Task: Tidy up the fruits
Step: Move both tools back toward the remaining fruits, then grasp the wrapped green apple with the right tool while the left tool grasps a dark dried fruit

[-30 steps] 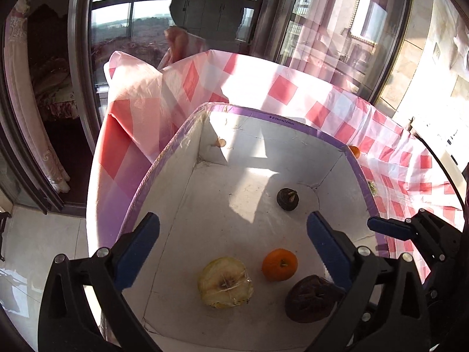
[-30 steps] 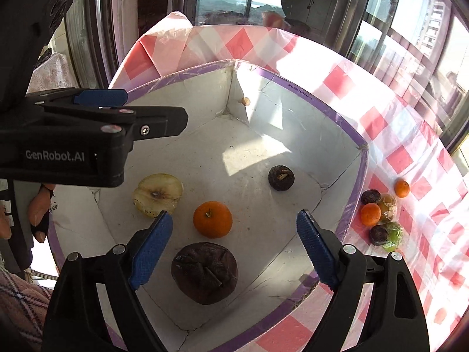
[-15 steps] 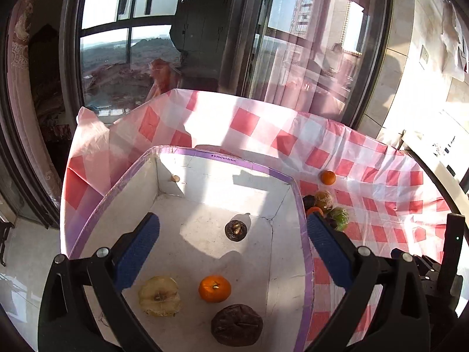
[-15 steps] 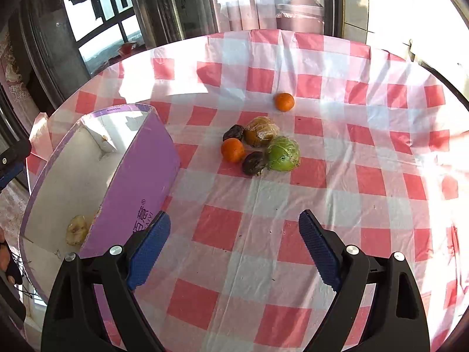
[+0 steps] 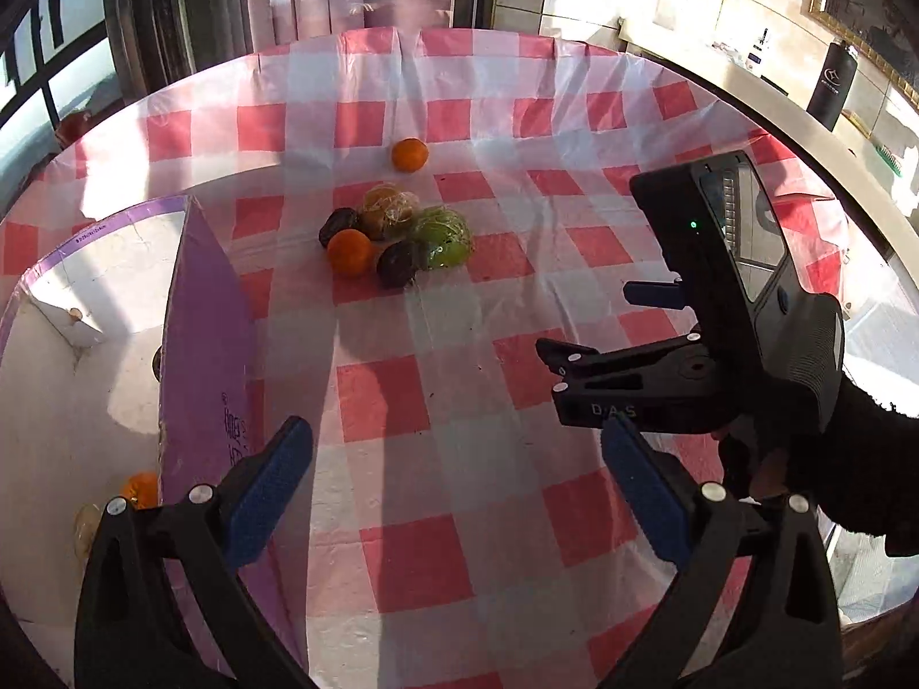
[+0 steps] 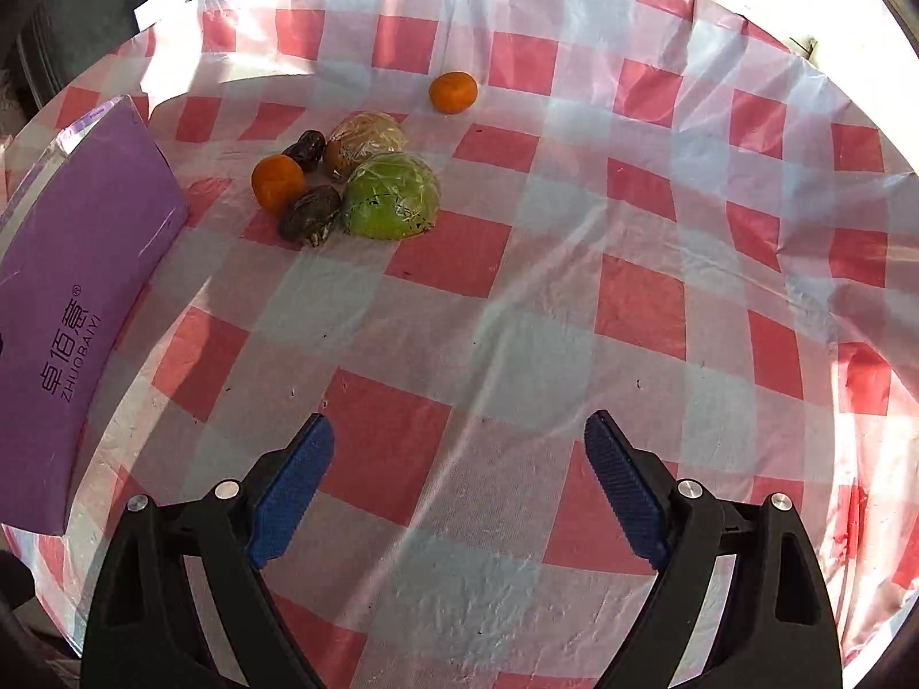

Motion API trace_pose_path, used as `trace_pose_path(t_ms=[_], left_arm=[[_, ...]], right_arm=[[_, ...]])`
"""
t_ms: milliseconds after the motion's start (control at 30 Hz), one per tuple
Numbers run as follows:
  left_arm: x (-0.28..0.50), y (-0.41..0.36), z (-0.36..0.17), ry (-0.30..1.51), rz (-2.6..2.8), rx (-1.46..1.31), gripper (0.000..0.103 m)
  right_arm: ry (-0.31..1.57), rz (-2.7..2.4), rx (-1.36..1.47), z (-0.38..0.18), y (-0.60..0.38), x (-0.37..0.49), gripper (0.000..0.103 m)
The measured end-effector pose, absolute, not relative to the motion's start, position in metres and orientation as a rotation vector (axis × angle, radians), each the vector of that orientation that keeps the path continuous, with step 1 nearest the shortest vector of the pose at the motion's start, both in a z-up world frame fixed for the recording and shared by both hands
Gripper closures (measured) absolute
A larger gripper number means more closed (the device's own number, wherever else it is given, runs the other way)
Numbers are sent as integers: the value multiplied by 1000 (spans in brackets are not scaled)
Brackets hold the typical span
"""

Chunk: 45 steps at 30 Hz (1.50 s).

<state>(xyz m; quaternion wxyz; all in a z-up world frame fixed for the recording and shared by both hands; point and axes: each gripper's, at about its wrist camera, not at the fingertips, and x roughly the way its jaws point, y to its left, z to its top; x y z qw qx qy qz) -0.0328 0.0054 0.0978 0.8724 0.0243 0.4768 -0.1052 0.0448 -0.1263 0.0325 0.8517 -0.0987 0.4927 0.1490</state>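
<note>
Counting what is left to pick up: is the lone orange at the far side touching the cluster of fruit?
No. In the right wrist view the lone orange sits apart on the tablecloth, beyond the cluster around the green fruit.

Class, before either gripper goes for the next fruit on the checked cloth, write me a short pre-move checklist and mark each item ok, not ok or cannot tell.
1. Right gripper open and empty: ok.
2. Left gripper open and empty: ok.
3. Fruit cluster in view on the tablecloth, path bare: ok.
4. Lone orange apart from the cluster, easy first pick: ok.
5. Green fruit free of its neighbours: not ok, a dark fruit touches it.
6. Room left in the purple box: cannot tell, its inside is mostly hidden.
</note>
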Motion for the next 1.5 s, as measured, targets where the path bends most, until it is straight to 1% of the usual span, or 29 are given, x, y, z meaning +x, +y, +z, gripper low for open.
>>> trace_pose_path(t_ms=[133,267,467,633,667,700,733,767,800,933,1167,1333,1433,1500], left_arm=[[-26,9,61,1096,-93,-8,2],[-17,8,38,1149,11,-78,2],[-6,-2,28,1177,94,-106,2],[3,-4,26,1191,135,-112,2],[5,-3,24,1195,145,-116,2],[8,-2,22,1198,155,-121,2],[12,0,21,1201,166,-125,2],[17,1,19,1203,177,-128,2],[23,3,17,1204,189,-131,2],[46,10,15,1186,232,-152,2],[98,16,11,1118,283,-147,2],[133,8,12,1078,263,-99,2],[148,9,13,1071,254,-120,3],[152,9,14,1054,248,-132,6]], right_arm=[[1020,391,-251,19,-116,77,18],[992,451,-264,12,-104,111,18],[941,561,-294,10,-82,153,18],[902,653,-330,11,-64,169,18],[896,669,-334,11,-62,170,20],[887,683,-338,11,-60,171,27],[876,697,-341,12,-59,171,32],[869,714,-343,13,-58,170,39],[858,726,-354,14,-57,167,42],[870,697,-308,15,-76,161,42],[919,544,-119,17,-158,148,42],[911,512,-124,14,-191,125,42],[898,506,-140,12,-196,115,42],[894,499,-141,12,-198,113,42]])
